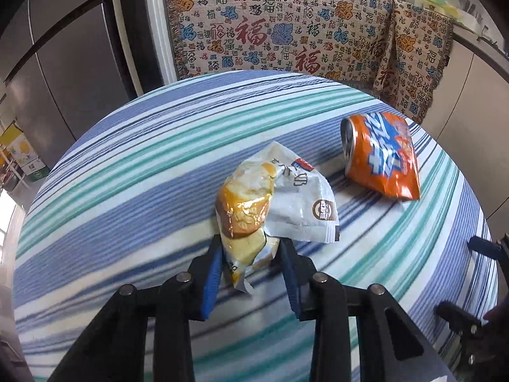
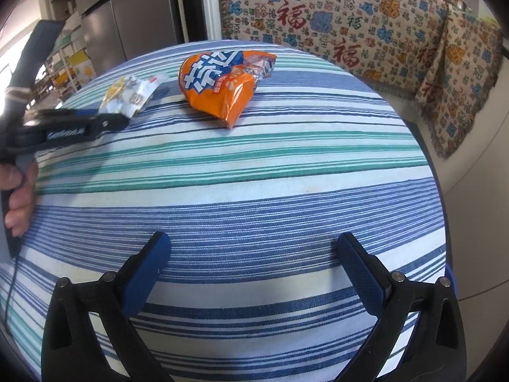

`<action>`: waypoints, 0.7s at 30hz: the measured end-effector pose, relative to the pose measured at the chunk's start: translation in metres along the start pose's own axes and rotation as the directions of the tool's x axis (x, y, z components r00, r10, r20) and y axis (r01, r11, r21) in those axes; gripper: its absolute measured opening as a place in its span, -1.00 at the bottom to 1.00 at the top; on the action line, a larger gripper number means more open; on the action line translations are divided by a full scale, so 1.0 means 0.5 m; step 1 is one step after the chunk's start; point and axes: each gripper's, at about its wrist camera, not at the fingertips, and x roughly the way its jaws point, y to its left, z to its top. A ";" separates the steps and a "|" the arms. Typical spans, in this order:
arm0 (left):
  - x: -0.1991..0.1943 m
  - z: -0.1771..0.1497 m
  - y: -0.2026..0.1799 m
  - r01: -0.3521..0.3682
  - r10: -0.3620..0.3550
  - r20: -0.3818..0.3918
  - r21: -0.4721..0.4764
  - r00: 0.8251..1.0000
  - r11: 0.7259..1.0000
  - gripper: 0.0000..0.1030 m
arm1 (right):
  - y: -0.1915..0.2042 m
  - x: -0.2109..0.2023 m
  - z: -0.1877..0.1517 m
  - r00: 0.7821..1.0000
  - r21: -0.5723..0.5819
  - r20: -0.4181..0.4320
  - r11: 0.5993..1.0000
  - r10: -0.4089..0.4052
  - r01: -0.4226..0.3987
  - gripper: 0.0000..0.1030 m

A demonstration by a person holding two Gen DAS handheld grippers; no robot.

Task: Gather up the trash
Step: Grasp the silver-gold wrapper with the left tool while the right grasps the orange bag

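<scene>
Clearly mid-pickup: left gripper [image 1: 249, 248] clamped on the lower end of the crumpled white-and-gold wrapper [image 1: 273, 203], blue pads pinching the narrow twisted tail, probably because that end bunches thin enough to fit between them; rest of the wrapper fanned out ahead of the fingers, resting on or just above the striped cloth of the bench [image 1: 127, 172]; cannot tell which. Right gripper [image 2: 251, 254] spread wide over bare stripes with nothing between its pads, seemingly parked near the bench's front edge, keeping clear of the working side. Crushed orange can [image 1: 380, 156] lying on its side just beyond and to the right of the wrapper, apart from it, untouched, likely next in line. Seen from the right wrist: a hand [image 2: 17, 197] wrapped round the left gripper's handle at the left margin. Counted: two pieces of trash, one wrapper and one can; two grippers, one loaded, one free; no bin in sight.
</scene>
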 end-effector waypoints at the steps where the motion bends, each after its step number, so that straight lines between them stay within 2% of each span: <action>1: -0.014 -0.019 0.005 -0.004 0.004 -0.006 -0.007 1.000 1.000 -0.30 | 0.000 0.000 0.000 1.000 0.000 0.000 1.000 0.000 0.000 0.99; 3: -0.039 -0.050 0.025 0.000 0.000 -0.014 -0.015 1.000 1.000 -0.29 | 0.000 0.000 0.001 1.000 -0.001 0.000 1.000 0.000 0.000 0.99; 5: -0.054 -0.071 0.035 0.012 -0.013 -0.020 -0.011 1.000 1.000 -0.02 | 0.000 0.000 0.001 1.000 -0.001 0.000 1.000 0.000 0.000 0.99; 6: -0.057 -0.078 0.037 0.014 -0.014 -0.023 -0.005 1.000 1.000 0.29 | 0.000 0.000 0.001 1.000 -0.001 0.000 1.000 0.000 0.000 0.99; 7: -0.056 -0.082 0.038 0.011 -0.011 -0.023 0.003 1.000 1.000 0.48 | 0.000 0.000 0.001 1.000 0.000 0.000 1.000 0.001 -0.001 0.99; 10: -0.054 -0.089 0.041 0.000 0.000 0.011 0.025 1.000 1.000 0.64 | 0.001 -0.001 0.002 1.000 -0.002 0.003 1.000 0.011 -0.011 0.99; 12: -0.048 -0.086 0.051 0.010 -0.010 0.002 0.004 1.000 1.000 0.73 | -0.001 -0.004 0.004 1.000 0.001 0.008 1.000 0.027 -0.027 0.99; 15: -0.046 -0.083 0.063 0.005 -0.005 0.004 -0.008 1.000 1.000 0.74 | -0.006 0.003 0.025 0.997 0.007 0.014 0.997 0.071 -0.071 0.96; 21: -0.045 -0.081 0.067 0.006 -0.006 0.006 -0.016 1.000 1.000 0.73 | -0.023 0.030 0.126 0.979 0.068 0.023 0.977 0.201 -0.202 0.85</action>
